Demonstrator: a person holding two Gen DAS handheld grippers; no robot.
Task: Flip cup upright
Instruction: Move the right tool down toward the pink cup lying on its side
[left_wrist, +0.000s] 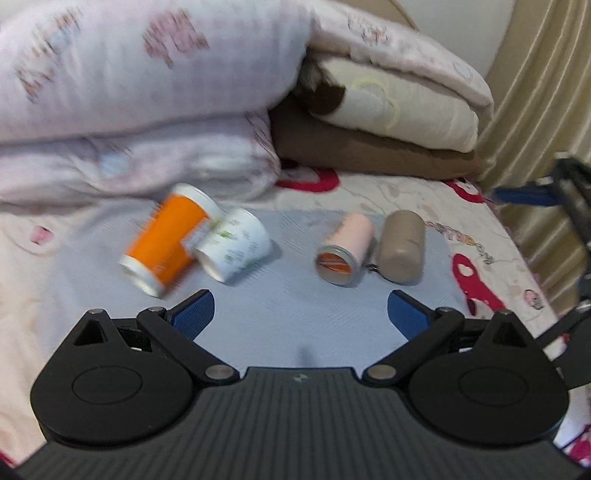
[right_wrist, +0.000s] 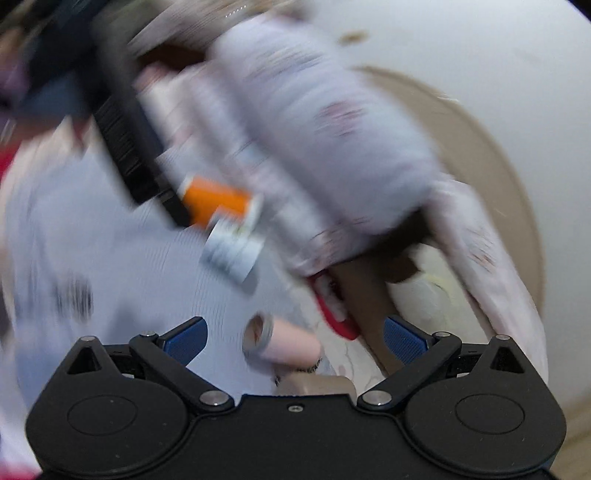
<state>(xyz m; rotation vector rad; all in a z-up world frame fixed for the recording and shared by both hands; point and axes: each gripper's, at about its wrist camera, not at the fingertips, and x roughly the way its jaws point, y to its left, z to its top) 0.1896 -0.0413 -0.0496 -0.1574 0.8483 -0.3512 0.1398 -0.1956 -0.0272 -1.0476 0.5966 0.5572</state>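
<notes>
mat (left_wrist: 295, 302) bare near tongs | cups touching (left) | quilt (left_wrist: 129, 110) behind

Both the left hand-held gripper (left_wrist: 301, 314) and right hand-held gripper (right_wrist: 295, 338) gape wide, holding nothing.

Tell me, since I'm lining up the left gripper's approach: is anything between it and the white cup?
Nothing visible. Bare blue mat lies between the open left gripper and the white cup, though the orange cup touches its far-left side.

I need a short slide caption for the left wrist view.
Open left gripper faces four cups lying on a grey mat on a bed.
</notes>
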